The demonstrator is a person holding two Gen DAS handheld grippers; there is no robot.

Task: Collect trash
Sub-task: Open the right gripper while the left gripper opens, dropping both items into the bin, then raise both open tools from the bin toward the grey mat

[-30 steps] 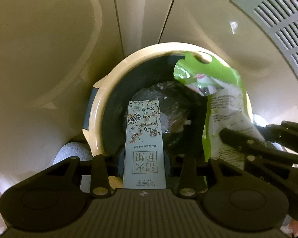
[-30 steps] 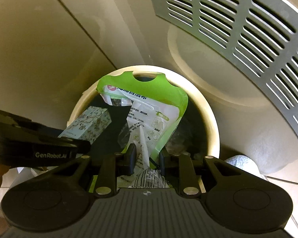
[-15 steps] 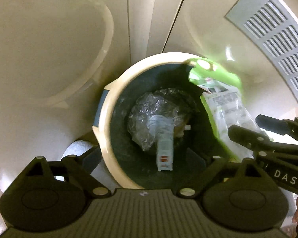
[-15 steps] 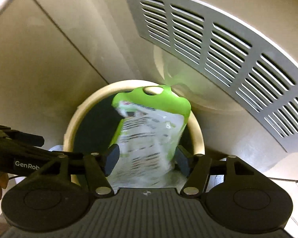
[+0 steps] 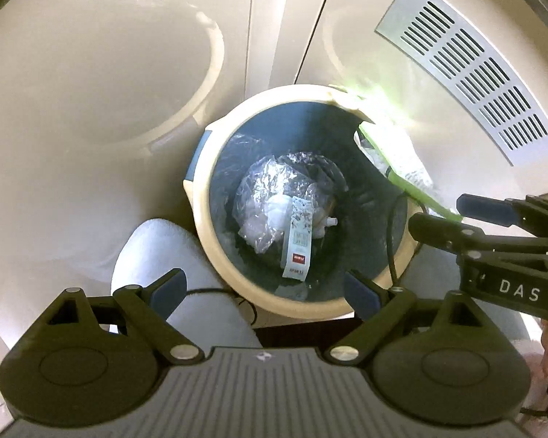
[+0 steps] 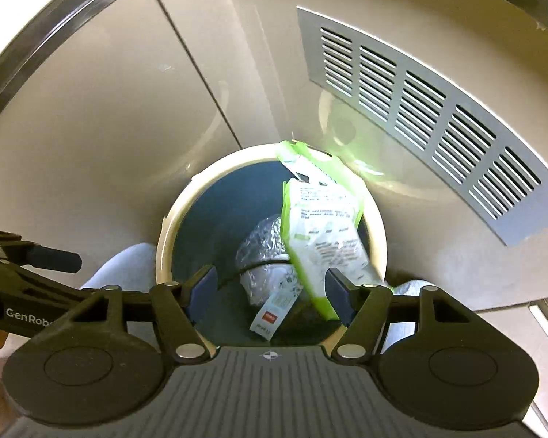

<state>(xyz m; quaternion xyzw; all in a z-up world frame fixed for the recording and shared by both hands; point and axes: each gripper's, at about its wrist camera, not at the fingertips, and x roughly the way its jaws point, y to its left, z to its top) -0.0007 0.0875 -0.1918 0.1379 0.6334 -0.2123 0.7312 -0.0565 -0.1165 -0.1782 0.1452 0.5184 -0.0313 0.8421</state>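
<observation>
1. The left gripper [image 5: 263, 288] is hovering with jaws wide apart and empty – the slim white patterned carton [image 5: 298, 242] it held a second ago is now lying inside the round cream, dark-lined waste bin [image 5: 201, 233].
2. The right gripper [image 6: 270, 288] is opening; its green-and-white plastic pouch [image 6: 321, 233] is slipping free, leaning on the bin's rim – both pieces look delivered.

There is one cream bin [image 5: 197, 215] with a dark liner, and three pieces of trash are visible at it: one green and white pouch [image 6: 321, 226], one narrow white carton [image 5: 297, 244] and one crumpled clear plastic bag [image 5: 263, 197]. There are two grippers, the left gripper [image 5: 265, 288] and the right gripper [image 6: 270, 292], and one slotted grey vent panel [image 6: 420, 109] on the wall.
</observation>
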